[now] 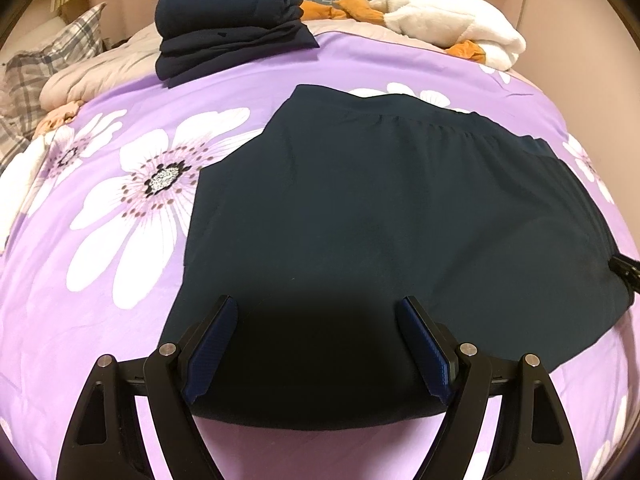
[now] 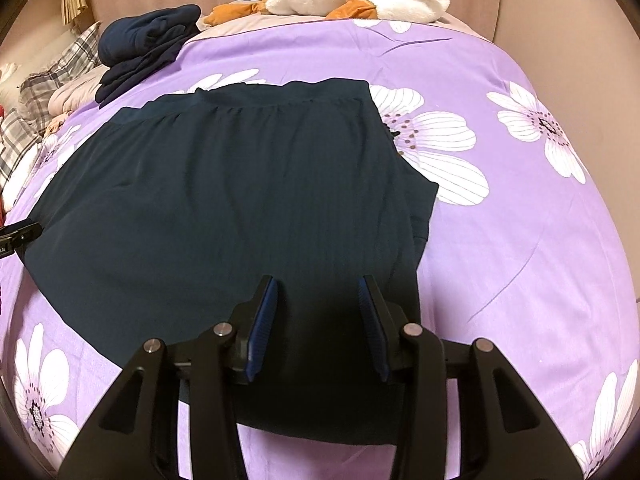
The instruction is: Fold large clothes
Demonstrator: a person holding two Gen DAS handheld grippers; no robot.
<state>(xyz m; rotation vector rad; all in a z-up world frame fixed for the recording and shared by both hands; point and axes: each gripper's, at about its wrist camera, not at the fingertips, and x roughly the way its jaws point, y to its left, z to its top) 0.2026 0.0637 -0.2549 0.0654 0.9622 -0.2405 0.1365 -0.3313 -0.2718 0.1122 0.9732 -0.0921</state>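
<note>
A dark navy garment (image 1: 380,216) with a gathered waistband at its far end lies flat on the purple flowered bedspread (image 1: 120,280). It also shows in the right wrist view (image 2: 224,208). My left gripper (image 1: 318,308) is open, hovering just over the garment's near hem, fingers on either side of dark cloth. My right gripper (image 2: 318,286) is open over the near hem at the garment's right side. The right gripper's tip shows at the right edge of the left wrist view (image 1: 626,270), and the left gripper's tip at the left edge of the right wrist view (image 2: 18,234).
A stack of folded navy clothes (image 1: 228,32) sits at the far left of the bed. A white plush blanket (image 1: 448,20) with orange cloth (image 1: 320,8) lies at the far right. Plaid pillows (image 1: 48,60) and a pink quilt (image 1: 92,72) lie at the left.
</note>
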